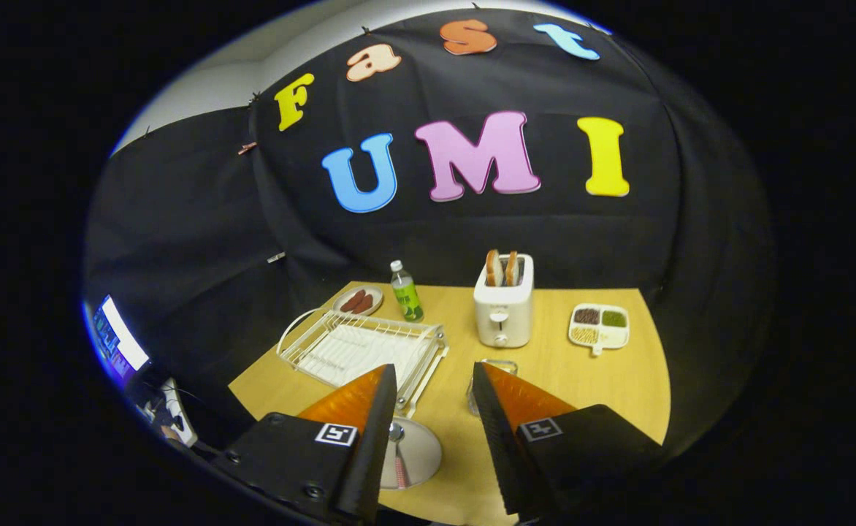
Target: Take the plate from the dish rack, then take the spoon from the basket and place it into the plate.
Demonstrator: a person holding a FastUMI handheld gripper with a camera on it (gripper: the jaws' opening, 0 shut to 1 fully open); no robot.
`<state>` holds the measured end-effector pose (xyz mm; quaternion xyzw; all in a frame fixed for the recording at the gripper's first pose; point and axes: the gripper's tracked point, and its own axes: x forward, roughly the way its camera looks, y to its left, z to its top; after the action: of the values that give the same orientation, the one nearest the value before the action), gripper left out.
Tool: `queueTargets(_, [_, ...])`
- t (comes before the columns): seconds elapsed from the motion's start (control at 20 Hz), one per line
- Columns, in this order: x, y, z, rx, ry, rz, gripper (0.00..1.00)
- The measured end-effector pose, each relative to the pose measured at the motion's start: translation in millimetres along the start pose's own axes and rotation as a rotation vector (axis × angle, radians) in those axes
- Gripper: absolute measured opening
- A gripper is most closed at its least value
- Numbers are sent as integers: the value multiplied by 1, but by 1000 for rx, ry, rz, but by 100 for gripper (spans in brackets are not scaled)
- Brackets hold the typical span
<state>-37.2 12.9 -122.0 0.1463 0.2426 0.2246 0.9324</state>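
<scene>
Gripper: I see my gripper [434,409] held wide apart above the near part of the table [603,380], nothing between its orange fingers [355,402].
Plate: the plate [417,451] lies flat on the table, partly under my left finger, with what looks like the spoon [396,432] resting in it; I cannot tell for sure.
Dish rack: the white wire dish rack [358,343] stands just beyond the left finger, close to the table's left edge.
Basket: a small clear basket [492,367] sits just ahead of the right finger.
Far things: bottle [405,292], sausage plate [358,300] and toaster [504,307] line the far edge.
Open room: bare wood between toaster and divided tray [599,326], and along the right near edge.
</scene>
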Motion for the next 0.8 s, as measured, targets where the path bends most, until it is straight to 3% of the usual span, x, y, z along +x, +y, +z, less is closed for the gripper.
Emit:
queueTargets(0.15, [-18,-23,33,-85,-108,-33,75])
queueTargets(0.4, [-40,-51,62,-10,-146,-9,76])
queueTargets(0.8, [-59,-65,74,-56,-194,42,75])
